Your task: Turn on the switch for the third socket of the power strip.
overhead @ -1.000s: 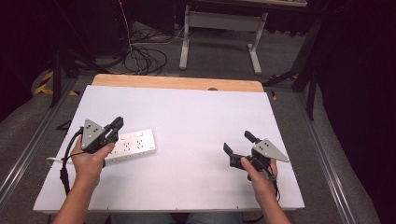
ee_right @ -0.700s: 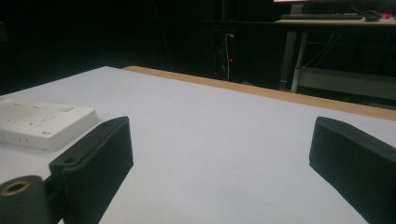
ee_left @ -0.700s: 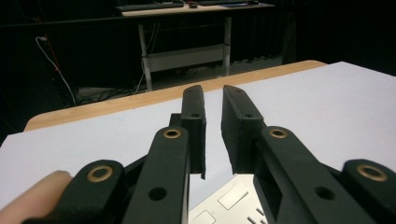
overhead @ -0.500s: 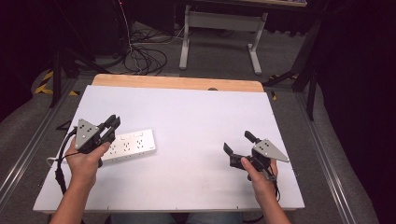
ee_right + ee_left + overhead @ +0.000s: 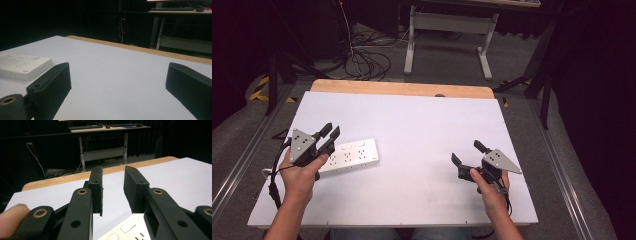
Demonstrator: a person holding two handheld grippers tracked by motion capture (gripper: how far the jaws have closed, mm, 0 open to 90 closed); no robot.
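Note:
A white power strip point(image 5: 354, 152) lies flat on the left half of the white table point(image 5: 412, 120). My left gripper point(image 5: 329, 133) hovers over the strip's left end, open by a narrow gap with nothing between its jaws. The left gripper view has that gripper point(image 5: 113, 191) pointing across the table, with the strip point(image 5: 130, 231) just below and beyond its jaws. My right gripper point(image 5: 467, 152) is held low over the table's right front, jaws wide open and empty, aimed left. In the right gripper view the gripper point(image 5: 117, 77) faces the strip point(image 5: 22, 65) far off at the left.
A wooden strip point(image 5: 402, 89) runs along the table's far edge. Behind it on the floor are loose cables point(image 5: 367, 60) and a desk frame point(image 5: 447, 30). A black cable point(image 5: 273, 175) trails from my left gripper over the table's left edge.
My left hand has drawn its gripper a little to the left, toward the strip's left end. The power strip and my right gripper have stayed put.

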